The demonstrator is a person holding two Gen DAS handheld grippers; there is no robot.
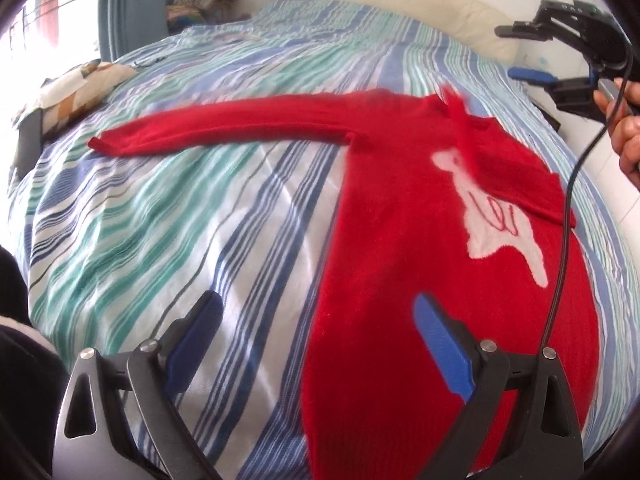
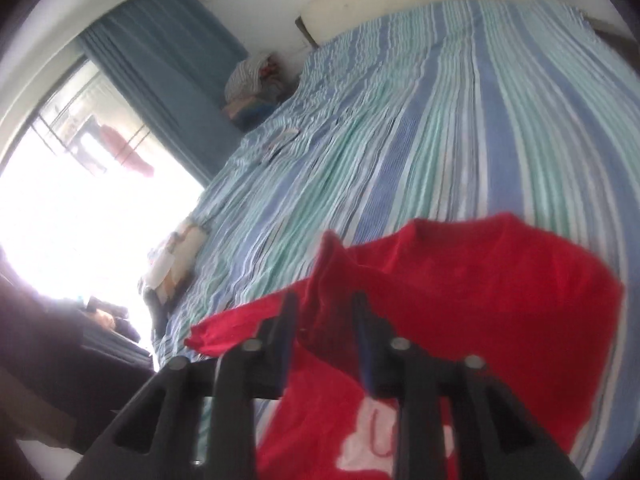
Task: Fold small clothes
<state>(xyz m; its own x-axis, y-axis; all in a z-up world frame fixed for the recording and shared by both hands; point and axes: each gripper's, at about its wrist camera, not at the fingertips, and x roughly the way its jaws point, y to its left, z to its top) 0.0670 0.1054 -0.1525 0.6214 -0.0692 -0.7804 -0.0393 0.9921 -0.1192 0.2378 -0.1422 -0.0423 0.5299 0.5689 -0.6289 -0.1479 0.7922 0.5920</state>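
The bed (image 1: 168,216) wore a sheet striped blue, green and white. On it lay a red sweater (image 1: 400,280), one sleeve stretched flat leftward, and a patchwork pillow (image 1: 80,92) near the left edge.

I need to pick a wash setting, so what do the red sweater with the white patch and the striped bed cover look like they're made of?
The red sweater with a white patch looks like a soft fuzzy knit, perhaps wool or acrylic: matte nap, fluffy edges. The blue, green and white striped bed cover looks like thin woven cotton or a blend: smooth, finely creased, with a slight sheen.
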